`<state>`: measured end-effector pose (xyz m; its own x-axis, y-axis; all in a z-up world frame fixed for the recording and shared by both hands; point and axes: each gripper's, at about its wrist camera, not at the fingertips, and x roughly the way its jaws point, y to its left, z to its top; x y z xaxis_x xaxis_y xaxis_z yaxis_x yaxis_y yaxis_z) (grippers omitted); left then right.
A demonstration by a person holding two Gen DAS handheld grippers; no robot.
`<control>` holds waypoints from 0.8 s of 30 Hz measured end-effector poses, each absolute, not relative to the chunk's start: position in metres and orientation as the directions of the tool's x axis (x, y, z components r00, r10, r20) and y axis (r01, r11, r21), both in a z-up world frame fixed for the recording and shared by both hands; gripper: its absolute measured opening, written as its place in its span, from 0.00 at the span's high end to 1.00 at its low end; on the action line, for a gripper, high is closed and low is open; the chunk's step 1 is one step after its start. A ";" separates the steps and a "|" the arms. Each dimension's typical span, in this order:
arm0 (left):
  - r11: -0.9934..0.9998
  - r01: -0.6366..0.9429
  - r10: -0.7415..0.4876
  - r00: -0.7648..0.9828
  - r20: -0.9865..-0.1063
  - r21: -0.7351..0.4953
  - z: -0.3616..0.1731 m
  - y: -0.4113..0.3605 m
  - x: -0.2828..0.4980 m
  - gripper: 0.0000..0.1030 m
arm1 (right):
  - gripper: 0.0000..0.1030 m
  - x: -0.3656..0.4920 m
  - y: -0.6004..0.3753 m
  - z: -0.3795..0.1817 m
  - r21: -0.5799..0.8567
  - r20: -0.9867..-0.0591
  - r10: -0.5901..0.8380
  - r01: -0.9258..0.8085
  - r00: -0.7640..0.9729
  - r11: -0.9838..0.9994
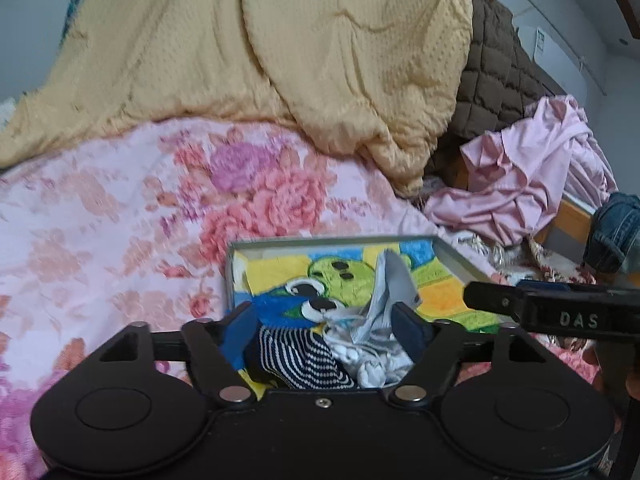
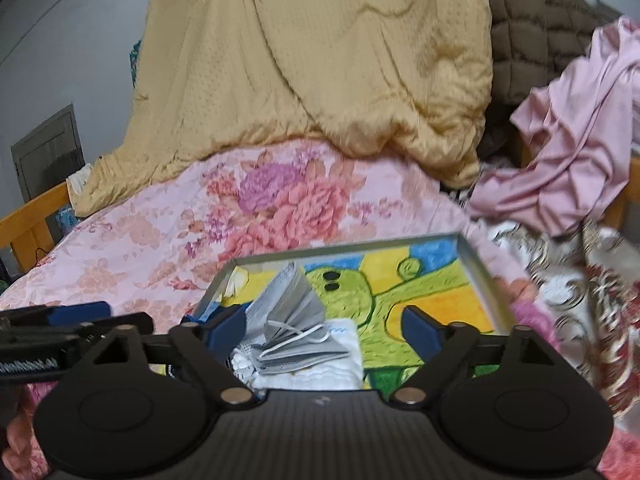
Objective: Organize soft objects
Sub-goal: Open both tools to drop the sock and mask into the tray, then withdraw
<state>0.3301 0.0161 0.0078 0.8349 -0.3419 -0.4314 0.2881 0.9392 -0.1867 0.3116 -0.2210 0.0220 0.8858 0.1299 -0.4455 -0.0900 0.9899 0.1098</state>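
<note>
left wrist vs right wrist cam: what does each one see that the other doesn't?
Left wrist only: a navy-and-white striped sock in the box beside the masks, and blue denim at the far right edge.

Right wrist only: the wooden bed rail on the left, with a dark door behind it.

Both: the shallow box with its cartoon lining, the grey face masks, the floral bedspread, yellow quilt, brown quilted jacket and pink garment. The left gripper and right gripper are both open, holding nothing.
</note>
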 end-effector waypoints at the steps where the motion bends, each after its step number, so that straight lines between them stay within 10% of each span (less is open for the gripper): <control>1: 0.943 0.279 -0.332 0.844 -0.422 -0.183 0.011 0.017 0.325 0.18 | 0.06 0.307 -0.221 0.025 0.103 -0.436 0.122 -0.086 0.891 0.991; 24: 0.974 0.202 -0.223 0.928 -0.298 -0.100 0.064 0.013 0.199 0.01 | 0.00 0.179 -0.242 0.063 0.077 -0.298 0.071 -0.050 0.952 0.996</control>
<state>0.1991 0.0127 0.0637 0.9281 -0.2228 -0.2982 0.2018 0.9743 -0.0999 0.1794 -0.2417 0.0628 0.9518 0.0711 -0.2982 -0.0501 0.9957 0.0773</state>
